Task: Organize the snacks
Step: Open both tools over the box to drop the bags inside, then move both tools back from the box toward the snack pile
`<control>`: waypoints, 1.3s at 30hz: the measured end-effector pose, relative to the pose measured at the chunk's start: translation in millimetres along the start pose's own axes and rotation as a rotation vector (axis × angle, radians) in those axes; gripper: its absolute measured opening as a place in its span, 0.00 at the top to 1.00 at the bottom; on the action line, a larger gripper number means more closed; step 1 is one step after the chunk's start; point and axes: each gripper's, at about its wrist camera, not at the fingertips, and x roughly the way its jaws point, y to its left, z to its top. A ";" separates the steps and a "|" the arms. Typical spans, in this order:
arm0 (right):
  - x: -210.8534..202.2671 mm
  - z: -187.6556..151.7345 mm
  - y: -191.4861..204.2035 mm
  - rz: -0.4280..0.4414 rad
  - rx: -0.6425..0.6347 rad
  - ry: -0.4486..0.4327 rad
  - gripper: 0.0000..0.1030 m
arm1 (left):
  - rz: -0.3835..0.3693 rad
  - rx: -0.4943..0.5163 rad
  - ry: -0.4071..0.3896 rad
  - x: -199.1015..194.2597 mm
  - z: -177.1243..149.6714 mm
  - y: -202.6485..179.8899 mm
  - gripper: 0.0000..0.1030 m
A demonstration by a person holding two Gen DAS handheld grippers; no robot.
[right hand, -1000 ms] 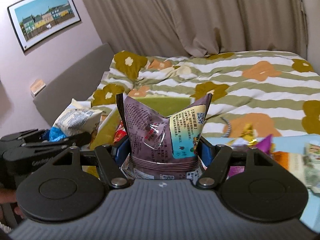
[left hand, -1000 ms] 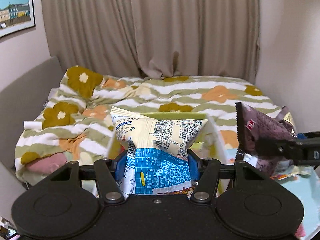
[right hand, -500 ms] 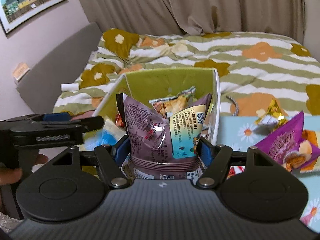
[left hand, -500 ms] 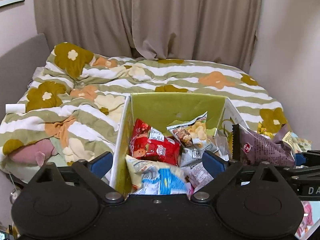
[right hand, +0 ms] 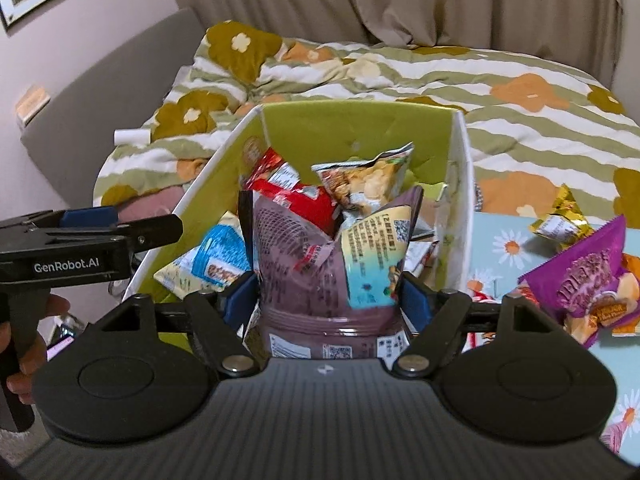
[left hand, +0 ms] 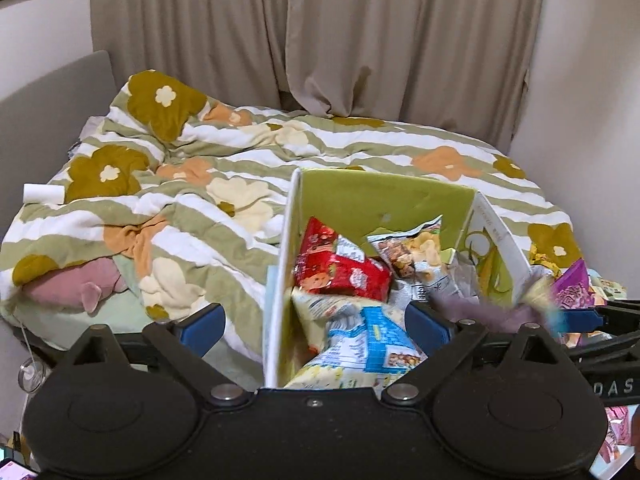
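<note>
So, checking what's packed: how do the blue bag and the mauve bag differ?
The blue bag lies in the green box; the mauve bag stands upright between the jaws of the right gripper, which have just been opening. The blue bag is pale, the mauve bag dark. Both are snack packets.

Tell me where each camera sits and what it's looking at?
Left wrist: on the left gripper, just opened and empty, facing down into the box, bed behind; right gripper at the right edge.
Right wrist: on the right gripper, jaws just opening around the purple bag, facing the box; left gripper and hand at left.
Shared: box, red bag, bed, both grippers.
</note>
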 end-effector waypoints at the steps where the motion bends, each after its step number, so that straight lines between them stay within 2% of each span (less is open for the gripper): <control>1: 2.0 -0.9 1.9 0.008 -0.004 0.004 0.01 | 0.004 -0.001 0.001 -1.2 -1.1 1.0 0.04; 11: 5.1 -13.1 9.6 0.009 -0.062 -0.044 0.00 | 0.030 -0.006 0.015 -5.9 -9.8 2.4 0.04; 24: -31.1 -7.6 -3.2 0.012 -0.056 -0.114 0.00 | 0.034 -0.002 -0.028 -29.9 -3.4 -20.5 0.04; 31: -71.8 -9.5 -33.8 -0.018 -0.059 -0.171 0.00 | 0.042 -0.022 -0.080 -54.7 -4.1 -60.8 0.04; 35: -98.9 -16.2 -64.0 -0.044 -0.090 -0.205 0.00 | 0.047 -0.039 -0.091 -63.8 -7.0 -98.9 0.04; 39: -123.3 -25.5 -104.0 -0.055 -0.098 -0.204 0.00 | 0.024 -0.035 -0.080 -67.6 -12.3 -146.4 0.04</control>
